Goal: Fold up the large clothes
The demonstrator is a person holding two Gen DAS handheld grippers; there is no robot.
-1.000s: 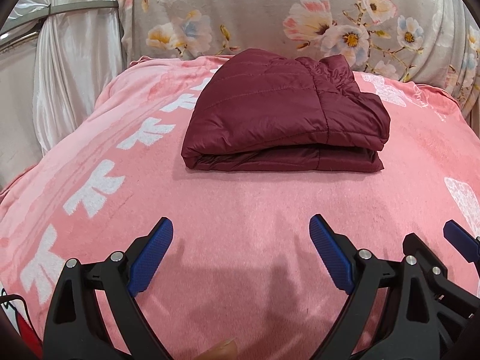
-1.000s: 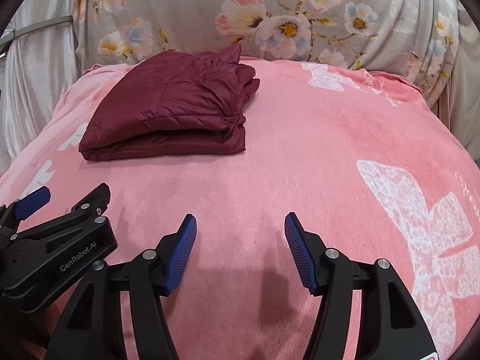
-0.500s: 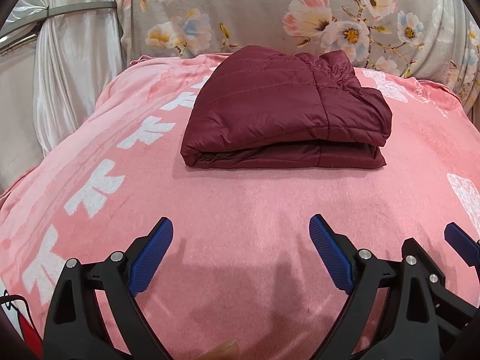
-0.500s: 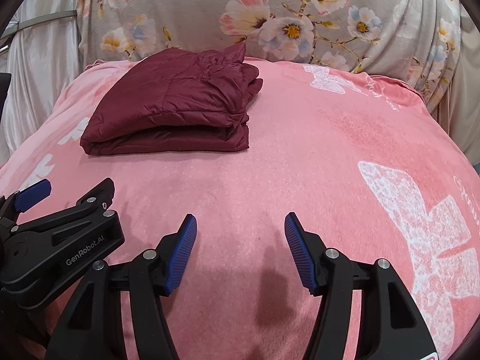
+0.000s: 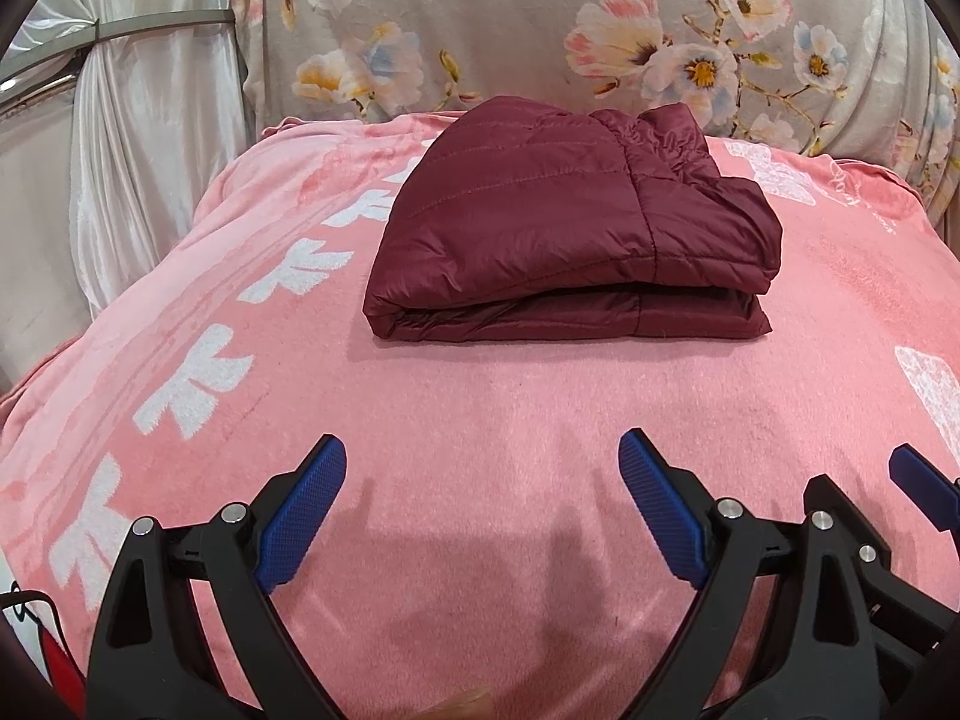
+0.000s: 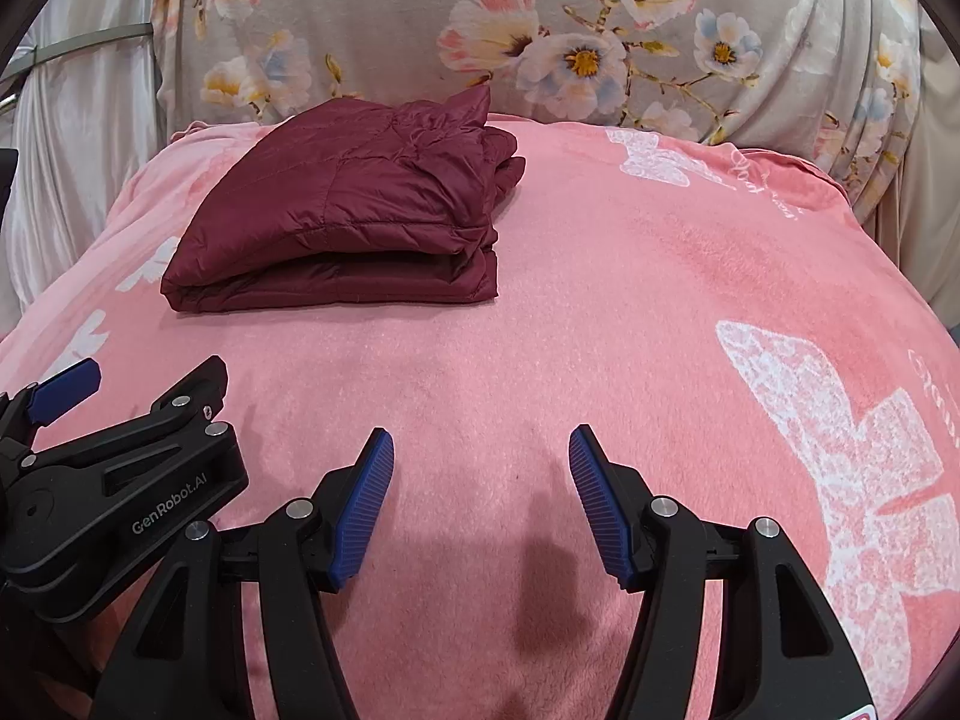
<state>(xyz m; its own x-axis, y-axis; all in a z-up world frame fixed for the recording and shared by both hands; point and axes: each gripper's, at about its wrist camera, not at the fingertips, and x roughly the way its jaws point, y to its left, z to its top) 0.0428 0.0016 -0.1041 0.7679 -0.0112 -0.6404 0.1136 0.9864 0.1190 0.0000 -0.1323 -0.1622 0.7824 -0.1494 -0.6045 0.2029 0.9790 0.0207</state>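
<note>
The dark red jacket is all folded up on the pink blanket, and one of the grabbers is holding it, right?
Not quite. The dark red jacket is folded on the pink blanket, but neither grabber holds it. In both wrist views the left gripper and right gripper are open, well short of the jacket, with only blanket between their fingers.

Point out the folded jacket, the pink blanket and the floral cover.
jacket [image 5: 540, 228], left wrist view, quilted top layer.
blanket [image 6: 600, 330], right wrist view, bare patch right of the jacket.
floral cover [image 5: 510, 18], left wrist view, grey fabric behind the bed.
</note>
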